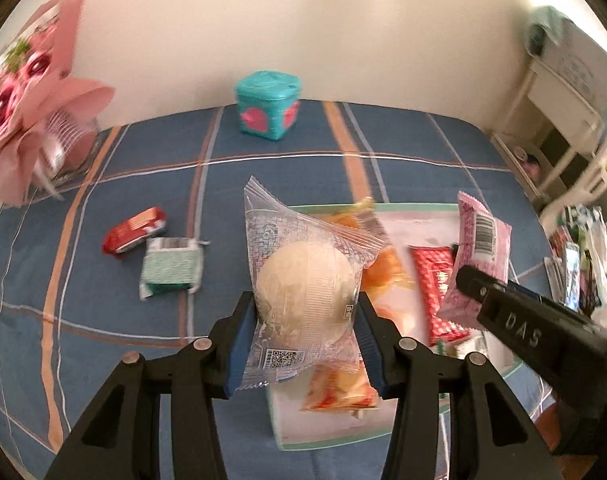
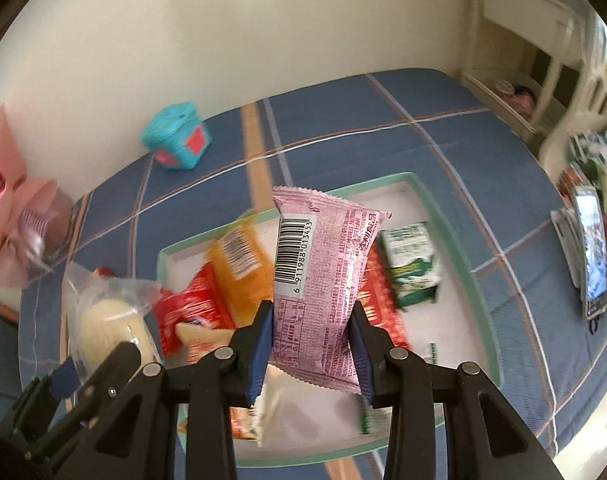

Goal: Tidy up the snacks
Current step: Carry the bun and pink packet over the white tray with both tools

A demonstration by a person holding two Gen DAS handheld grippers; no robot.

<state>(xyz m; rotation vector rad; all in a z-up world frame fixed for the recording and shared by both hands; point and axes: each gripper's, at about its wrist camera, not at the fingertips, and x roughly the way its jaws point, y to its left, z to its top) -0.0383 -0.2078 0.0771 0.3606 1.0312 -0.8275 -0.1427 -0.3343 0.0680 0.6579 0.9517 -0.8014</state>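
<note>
Snacks: one clear-wrapped bun [image 1: 307, 280] clamped in left gripper [image 1: 307, 320], one pink packet [image 2: 323, 280] clamped in right gripper [image 2: 311, 340], two loose packets [image 1: 171, 268] at 9 o'clock on bed [image 1: 103, 360], tray [image 2: 479, 300] beneath.

A clear packet with a round pale bun [image 1: 307, 292] stands upright, pinched between the left tool [image 1: 306, 320] pads. A pink packet with a barcode [image 2: 323, 280] is pinched upright in the right tool [image 2: 310, 332]. Both hang over a white tray with a green rim [image 2: 479, 300], which holds orange, red and green packets. At ten o'clock from the bun packet, a red packet [image 1: 135, 230] and a green packet [image 1: 171, 268] lie on the blue plaid bed.
</note>
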